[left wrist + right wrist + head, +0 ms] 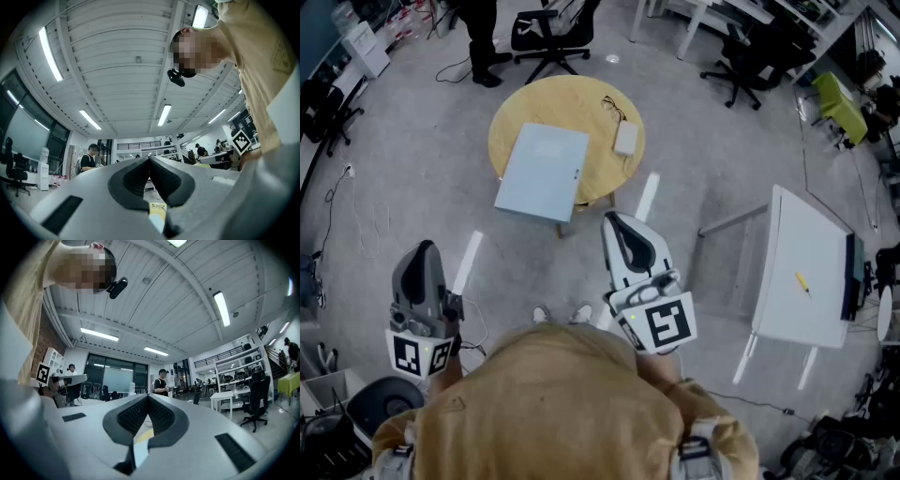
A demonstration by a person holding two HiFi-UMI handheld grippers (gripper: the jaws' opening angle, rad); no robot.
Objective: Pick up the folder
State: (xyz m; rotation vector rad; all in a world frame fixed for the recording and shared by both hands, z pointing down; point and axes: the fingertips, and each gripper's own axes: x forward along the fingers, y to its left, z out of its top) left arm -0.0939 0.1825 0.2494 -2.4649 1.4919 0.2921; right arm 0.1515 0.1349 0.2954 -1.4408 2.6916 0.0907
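A pale blue folder point(542, 172) lies flat on a round wooden table point(525, 105), its near edge hanging over the table's rim. My left gripper point(423, 247) is held low at the left, well short of the table, with its jaws shut and nothing between them. My right gripper point(613, 218) points toward the table's near right side, just short of the folder's corner, also shut and holding nothing. In the left gripper view the pads point(140, 177) meet at the tip. In the right gripper view the pads point(160, 414) also meet.
A small white box with a cable point(625, 139) lies on the round table's right side. A white rectangular table point(806, 246) with a yellow pen stands at the right. Office chairs point(551, 36) and a standing person point(483, 37) are beyond the round table.
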